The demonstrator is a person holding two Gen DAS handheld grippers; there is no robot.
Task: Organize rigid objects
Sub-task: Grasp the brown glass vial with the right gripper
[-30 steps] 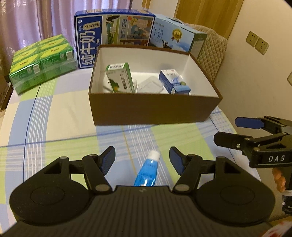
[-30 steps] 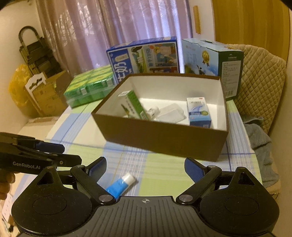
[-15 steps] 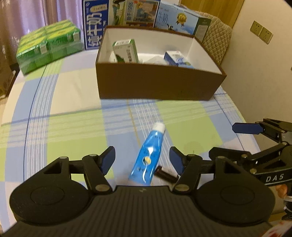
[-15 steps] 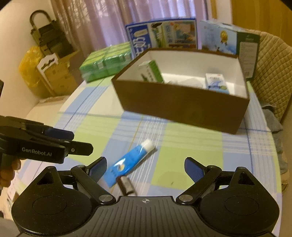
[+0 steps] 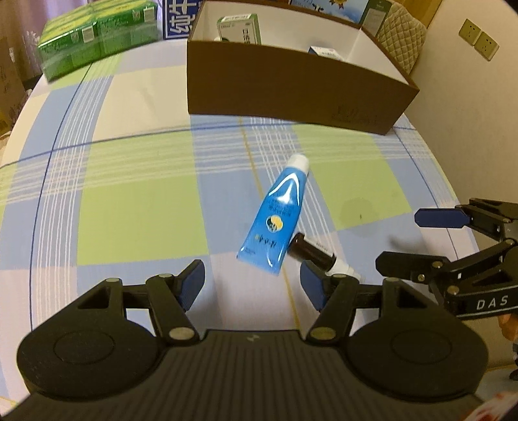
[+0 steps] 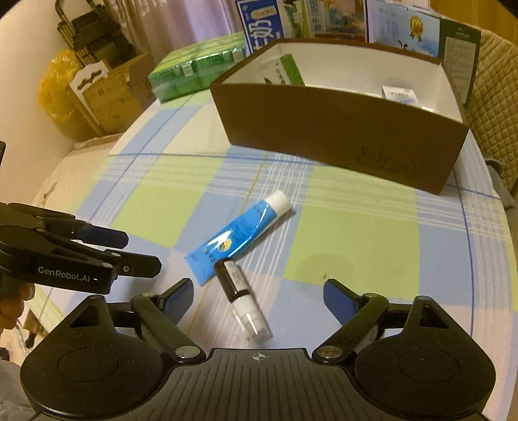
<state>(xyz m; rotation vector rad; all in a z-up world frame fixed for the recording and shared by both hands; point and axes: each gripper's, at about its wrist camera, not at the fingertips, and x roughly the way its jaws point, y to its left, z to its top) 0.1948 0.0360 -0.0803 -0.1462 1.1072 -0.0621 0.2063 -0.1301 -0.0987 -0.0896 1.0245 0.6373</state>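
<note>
The left gripper (image 5: 252, 285), a black two-finger tool with blue pads, bears the white words "GenRobot.AI" on its side in the right wrist view. The right gripper (image 6: 258, 299), of the same build, shows the letters "DAS" in the left wrist view. Both hang with jaws apart and nothing between the pads; the right one's jaws have just been closing a little, and the left one's gap is unchanged.

A blue squeeze tube with a white cap (image 5: 276, 221) lies flat on the checked blue, green and white tablecloth (image 5: 136, 210), near the table's front edge, its print too small to read. A small dark brown bottle with a white label and clear cap (image 6: 242, 300) lies beside the tube's crimped end, touching or nearly so. Farther back stands an open brown cardboard box with a white inside (image 6: 340, 142), faint gold writing on its front wall, unreadable. In it a green-and-white carton (image 6: 285, 73) and a blue-and-white carton (image 6: 399, 94) show over the wall. Behind, a large blue milk carton case (image 6: 262, 24) shows the characters "牛奶".

Against a second ago, both cameras sit lower and closer to the cloth, the tube looms larger, and the bottle has come into view.
</note>
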